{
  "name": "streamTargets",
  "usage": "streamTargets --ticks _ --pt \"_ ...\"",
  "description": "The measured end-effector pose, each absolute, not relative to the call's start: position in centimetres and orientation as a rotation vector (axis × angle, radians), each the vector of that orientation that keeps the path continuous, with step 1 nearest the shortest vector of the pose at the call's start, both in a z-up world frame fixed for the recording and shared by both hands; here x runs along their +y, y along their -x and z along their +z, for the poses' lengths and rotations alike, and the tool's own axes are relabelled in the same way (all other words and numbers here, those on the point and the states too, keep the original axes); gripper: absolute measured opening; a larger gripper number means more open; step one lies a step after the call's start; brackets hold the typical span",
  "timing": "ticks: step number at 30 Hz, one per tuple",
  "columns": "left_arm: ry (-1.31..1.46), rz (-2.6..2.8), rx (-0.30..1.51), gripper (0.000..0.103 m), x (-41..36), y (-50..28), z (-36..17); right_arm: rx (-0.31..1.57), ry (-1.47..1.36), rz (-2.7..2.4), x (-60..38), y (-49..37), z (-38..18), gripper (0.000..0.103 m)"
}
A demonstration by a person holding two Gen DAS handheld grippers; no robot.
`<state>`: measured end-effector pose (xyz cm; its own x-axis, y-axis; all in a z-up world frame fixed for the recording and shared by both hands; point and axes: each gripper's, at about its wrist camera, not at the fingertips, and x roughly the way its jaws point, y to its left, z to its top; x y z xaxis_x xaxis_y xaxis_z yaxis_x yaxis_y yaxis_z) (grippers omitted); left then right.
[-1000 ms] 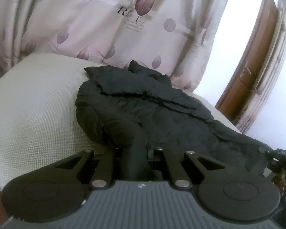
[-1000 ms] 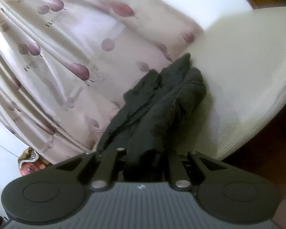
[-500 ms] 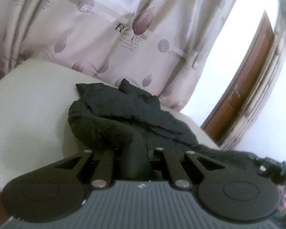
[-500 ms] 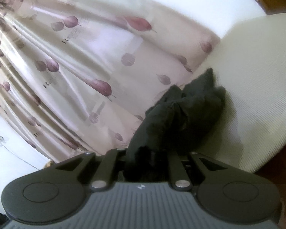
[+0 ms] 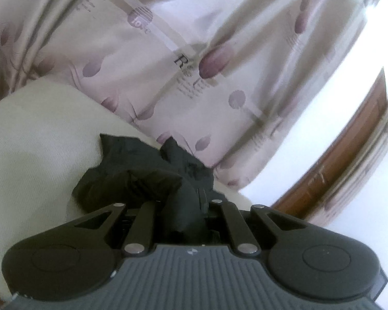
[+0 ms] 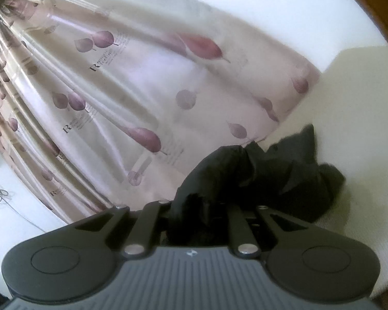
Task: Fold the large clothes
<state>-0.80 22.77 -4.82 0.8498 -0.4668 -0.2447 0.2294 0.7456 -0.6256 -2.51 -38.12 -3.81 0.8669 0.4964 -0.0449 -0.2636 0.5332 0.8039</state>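
Left tool (image 5: 183,206) and right tool (image 6: 196,206) each clamp black jacket (image 5: 142,178) fabric; the rest lies bunched on the cream tabletop (image 5: 33,139), likely lifted together for one even fold.

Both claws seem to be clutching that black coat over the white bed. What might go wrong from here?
The left claw and right claw each pinch only a bunched bit of the black coat, so the fabric could slip free. The coat's far end lies close to the curtain and might catch it. Bunched cloth may fold crookedly on the bed.
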Motion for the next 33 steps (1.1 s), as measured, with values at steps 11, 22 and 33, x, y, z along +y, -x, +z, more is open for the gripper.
streamTargets --ticks 11,22,33 --pt "0.648 -0.332 0.348 0.012 21.5 -8.7 -4.2 0.291 -0.867 0.416 -38.6 -6.4 -2.8 0.011" --pt "0.665 -0.236 0.38 0.015 20.2 -17.1 -7.0 0.351 -0.873 0.34 -38.0 -14.7 -4.1 0.011" --pt "0.617 -0.155 0.419 0.021 19.0 -22.2 -11.2 0.45 -0.884 0.232 -37.9 -20.6 -8.7 0.011"
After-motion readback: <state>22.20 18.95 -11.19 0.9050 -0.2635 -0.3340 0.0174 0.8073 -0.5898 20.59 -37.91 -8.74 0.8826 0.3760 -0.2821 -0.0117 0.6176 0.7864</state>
